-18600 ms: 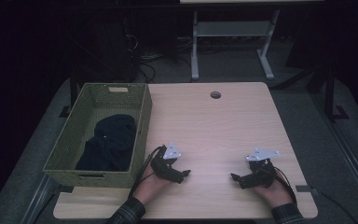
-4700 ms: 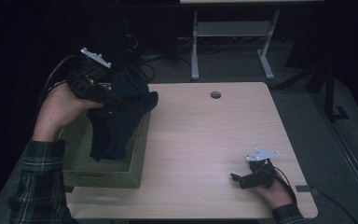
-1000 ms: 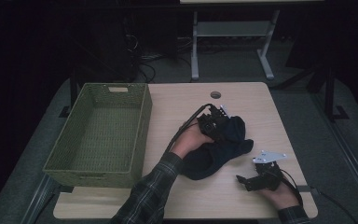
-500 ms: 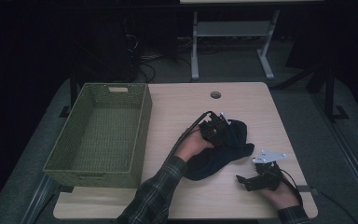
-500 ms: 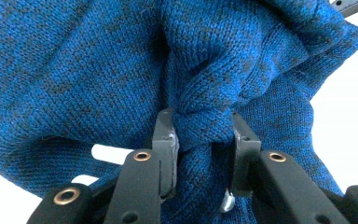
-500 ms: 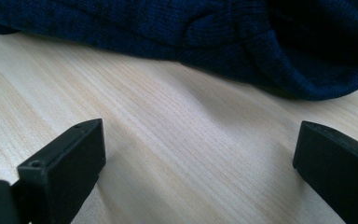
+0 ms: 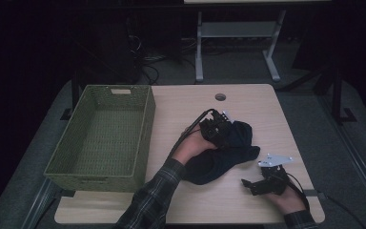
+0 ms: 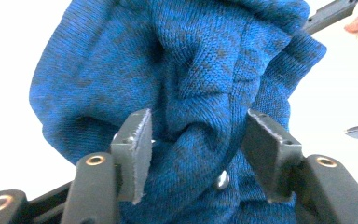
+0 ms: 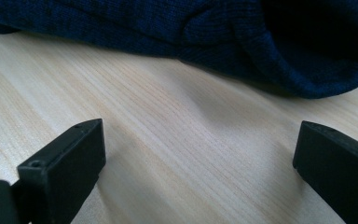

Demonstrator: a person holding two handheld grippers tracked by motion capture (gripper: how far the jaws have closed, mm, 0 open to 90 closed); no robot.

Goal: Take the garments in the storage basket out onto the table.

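Dark blue knitted garment [image 7: 224, 152] lying crumpled on the desk [image 7: 248, 100], right of centre, well apart from the green woven basket [image 7: 100, 136] at the desk's left edge. Basket interior bare, mesh floor visible.

Left tool [image 7: 218, 130] resting on the garment's upper left part, carried by the left hand [image 7: 190, 145]; plaid sleeve [image 7: 152, 198] entering from the bottom edge, black cable [image 7: 195, 123] looping off the tool's rear. In the left gripper view: left tool [image 8: 196, 140] with jaws parted, having just been opening; a raised fold of blue knit [image 8: 182, 93] standing between them, pads not seen pressing on it. Left pad edge at or just off the fabric; contact not certain. Small round metal button or stud [image 8: 222, 179] visible low in the knit between the jaws.

Right tool [image 7: 255, 186] lying low on the desk near the front right corner, held in the right hand [image 7: 286, 198], grey three-cornered plate [image 7: 275, 160] on top. Tool tips just beside the garment's lower right lobe, not touching. In the right gripper view: right tool [image 9: 200, 154] with jaws wide apart, bare wood grain between them, garment's edge [image 9: 242, 42] lying beyond the tips.

Round cable hole [image 7: 220, 97] in the desk behind the garment. White-framed stand [image 7: 233, 43] on the floor beyond the far edge.
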